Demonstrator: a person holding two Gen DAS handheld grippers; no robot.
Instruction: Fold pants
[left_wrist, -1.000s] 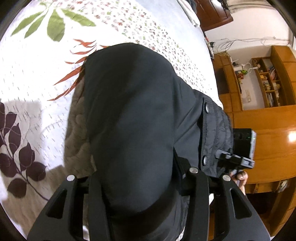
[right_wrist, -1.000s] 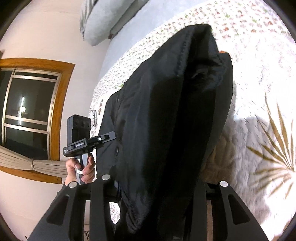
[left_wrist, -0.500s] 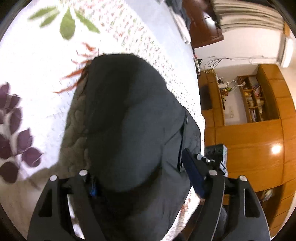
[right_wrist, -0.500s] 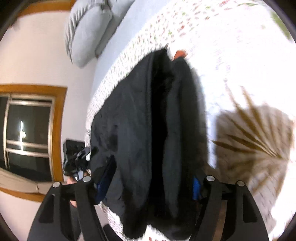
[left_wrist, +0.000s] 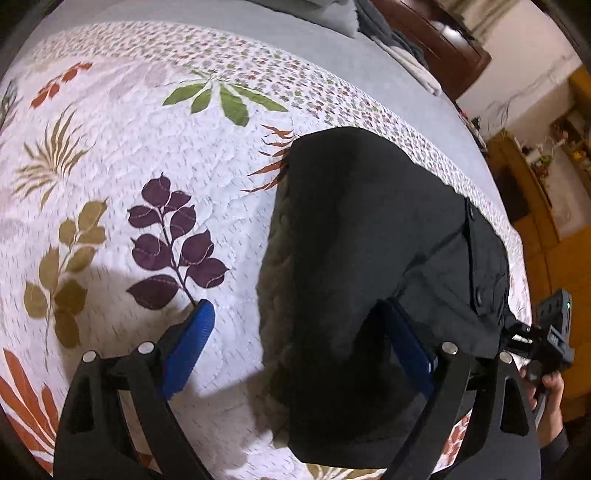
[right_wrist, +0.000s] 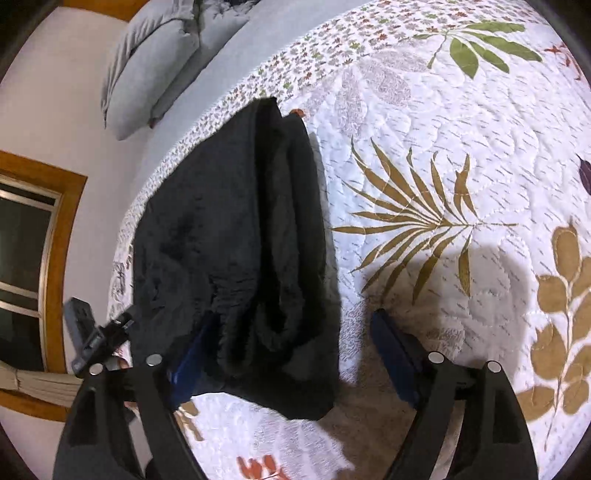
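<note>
left wrist, pants (left_wrist: 362, 258) folded (black), quilt (left_wrist: 122, 155)

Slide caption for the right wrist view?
Right gripper opening above folded black fleece-lined pants lying on white leaf-print quilted bedspread.

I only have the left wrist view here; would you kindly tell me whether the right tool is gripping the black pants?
Observer: No. The right tool has its jaws opening; the black pants lie between them, and one pad stands over the floral quilt, clear of the cloth.
Operator: Thank you. How does the pants' near end look from that side?
Observer: It shows several stacked layers, folded over one another.
Operator: Is anything past the bed's edge there?
Observer: A wood-framed window in the wall.
</note>
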